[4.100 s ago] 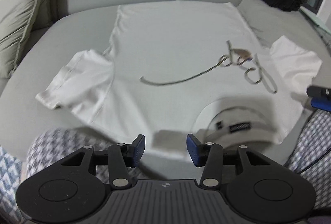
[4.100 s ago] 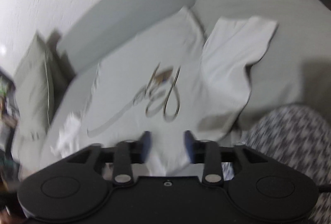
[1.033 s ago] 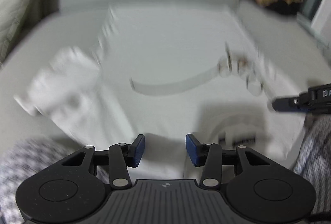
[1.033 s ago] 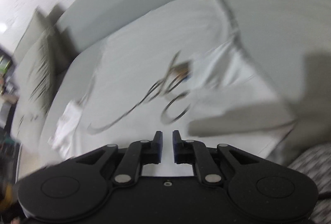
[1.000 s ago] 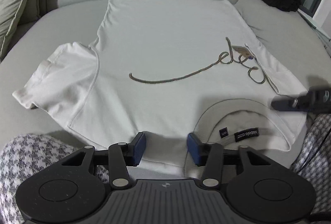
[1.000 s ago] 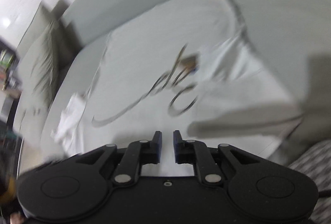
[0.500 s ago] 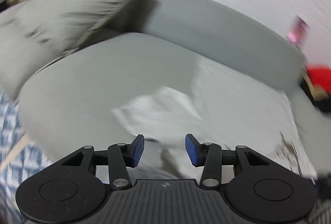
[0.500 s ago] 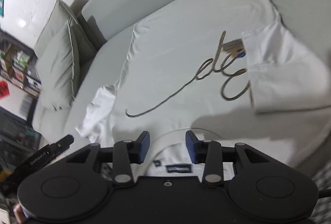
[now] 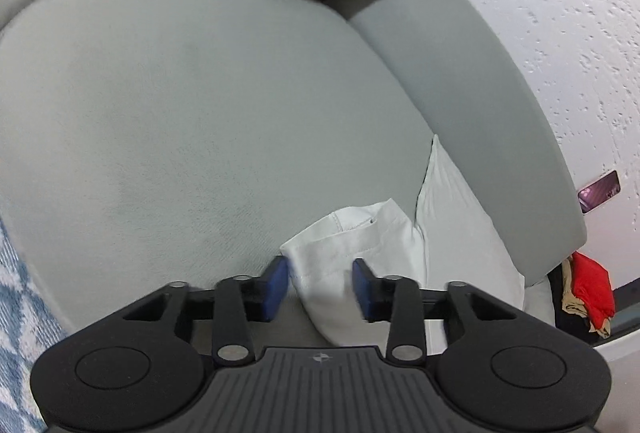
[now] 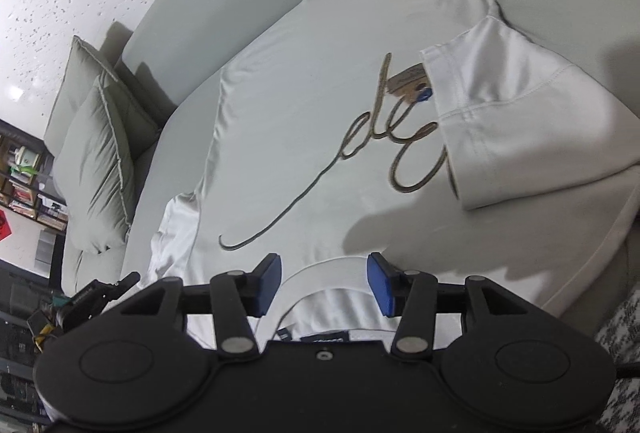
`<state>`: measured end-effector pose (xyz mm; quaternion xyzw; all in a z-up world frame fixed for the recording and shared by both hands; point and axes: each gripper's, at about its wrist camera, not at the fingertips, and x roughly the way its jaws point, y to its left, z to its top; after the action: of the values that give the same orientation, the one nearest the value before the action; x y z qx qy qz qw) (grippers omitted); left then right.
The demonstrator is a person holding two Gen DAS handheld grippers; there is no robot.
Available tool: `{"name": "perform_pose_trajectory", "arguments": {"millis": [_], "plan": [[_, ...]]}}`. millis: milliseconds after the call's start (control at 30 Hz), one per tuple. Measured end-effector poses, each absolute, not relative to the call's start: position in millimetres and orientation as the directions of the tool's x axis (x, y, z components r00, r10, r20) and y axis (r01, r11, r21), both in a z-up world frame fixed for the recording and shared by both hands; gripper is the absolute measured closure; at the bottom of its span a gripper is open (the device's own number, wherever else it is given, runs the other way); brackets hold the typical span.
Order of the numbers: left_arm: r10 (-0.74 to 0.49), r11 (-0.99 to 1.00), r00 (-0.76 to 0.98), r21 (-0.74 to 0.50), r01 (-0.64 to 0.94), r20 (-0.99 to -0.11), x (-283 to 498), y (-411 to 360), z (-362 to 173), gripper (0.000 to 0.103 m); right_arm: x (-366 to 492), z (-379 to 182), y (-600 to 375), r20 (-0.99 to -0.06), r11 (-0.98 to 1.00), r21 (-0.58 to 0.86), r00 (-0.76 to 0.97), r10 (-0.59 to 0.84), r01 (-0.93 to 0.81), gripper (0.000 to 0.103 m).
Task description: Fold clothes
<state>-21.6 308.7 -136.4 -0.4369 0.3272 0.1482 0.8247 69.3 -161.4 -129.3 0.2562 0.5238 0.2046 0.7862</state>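
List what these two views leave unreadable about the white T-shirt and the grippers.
- Neck label text on the white T-shirt: right wrist view, cut off by the right gripper body and too small.
- Script print's end: right wrist view, covered by the folded-in sleeve.
- Left gripper contact with the other sleeve: left wrist view, cloth lies between the pads, pressing unclear.
- Shirt body: left wrist view, cut off at the right.

White T-shirt (image 10: 304, 121), olive script (image 10: 360, 149); grey sofa (image 9: 200, 105)
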Motion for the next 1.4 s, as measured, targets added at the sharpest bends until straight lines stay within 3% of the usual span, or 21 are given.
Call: {"name": "perform_pose_trajectory", "arguments": {"millis": [67,100,133,333,467,567,667,800,967,1100,1267,1367,1400], "plan": [[-0.05,0.603,0.728,-0.602,-0.523,-0.683,-11,306,-136,0.089,70,-132,-163,-0.717,0.782,0.622,0.368,0.592,-0.046,0.056],[-0.045,0.623,0.719,-0.583,-0.522,-0.693,-7,304,-133,0.103,69,-132,-163,-0.715,0.78,0.624,0.369,0.593,-0.044,0.056],[-0.036,0.644,0.716,-0.564,-0.517,-0.697,-3,301,-130,0.103,69,-132,-164,-0.714,0.779,0.625,0.37,0.594,-0.044,0.056],[0.139,0.819,0.767,-0.363,-0.444,-0.626,9,244,-74,0.103,68,-133,-169,-0.706,0.772,0.635,0.376,0.6,-0.04,0.056],[0.143,0.944,0.83,-0.178,-0.279,-0.539,16,178,-42,0.103,69,-134,-173,-0.698,0.763,0.645,0.384,0.604,-0.028,0.056],[0.093,0.993,0.824,-0.01,-0.119,-0.559,19,112,-45,0.102,68,-133,-177,-0.693,0.763,0.646,0.4,0.6,-0.025,0.054],[0.057,0.991,0.73,0.128,0.042,-0.681,24,56,-71,0.079,68,-135,-185,-0.688,0.756,0.654,0.405,0.603,-0.014,0.052],[-0.028,0.996,0.673,0.033,0.078,-0.739,-3,52,-78,0.059,67,-131,-199,-0.681,0.751,0.66,0.405,0.61,-0.023,0.049],[0.022,0.979,0.667,-0.118,-0.164,-0.745,-22,118,-70,0.049,64,-124,-216,-0.671,0.758,0.651,0.432,0.603,-0.047,0.045],[0.008,0.884,0.604,-0.277,-0.377,-0.797,-10,181,-86,0.057,64,-129,-220,-0.65,0.731,0.68,0.422,0.632,-0.047,0.047],[-0.092,0.815,0.527,-0.368,-0.448,-0.845,7,206,-113,0.061,61,-132,-220,-0.632,0.71,0.702,0.415,0.655,-0.053,0.048],[-0.113,0.783,0.537,-0.407,-0.47,-0.836,9,210,-123,0.062,60,-132,-223,-0.625,0.706,0.706,0.418,0.659,-0.056,0.048],[-0.12,0.773,0.547,-0.424,-0.471,-0.828,8,211,-124,0.066,60,-132,-223,-0.625,0.706,0.707,0.421,0.657,-0.053,0.048]]}}
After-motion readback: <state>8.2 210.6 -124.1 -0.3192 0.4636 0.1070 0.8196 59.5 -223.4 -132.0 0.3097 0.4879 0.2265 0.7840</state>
